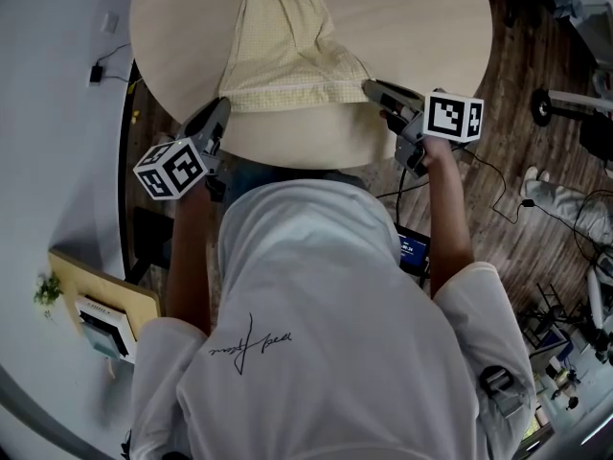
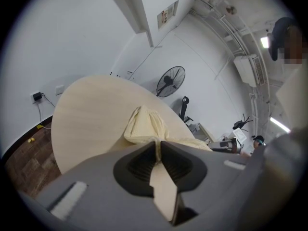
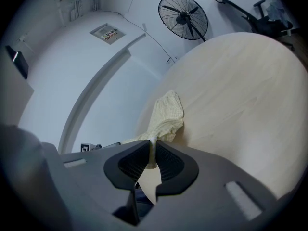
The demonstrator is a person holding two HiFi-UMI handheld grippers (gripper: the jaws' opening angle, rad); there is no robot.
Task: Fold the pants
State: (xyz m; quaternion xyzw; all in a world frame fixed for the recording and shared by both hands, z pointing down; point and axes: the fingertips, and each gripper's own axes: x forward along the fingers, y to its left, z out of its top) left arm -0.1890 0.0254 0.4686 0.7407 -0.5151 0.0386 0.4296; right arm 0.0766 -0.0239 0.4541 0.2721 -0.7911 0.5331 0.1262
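My left gripper (image 1: pixel 220 109) and right gripper (image 1: pixel 369 87) each pinch a corner of the pants (image 1: pixel 287 56) at the near edge of the tabletop (image 1: pixel 421 36).

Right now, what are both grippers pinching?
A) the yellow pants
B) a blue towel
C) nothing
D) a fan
A: the left gripper and the right gripper each clamp a near corner of the yellow pants on the round table.

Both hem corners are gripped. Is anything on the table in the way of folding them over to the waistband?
Nothing visible. The left tool and right tool hold the pants; only bare table lies around them.
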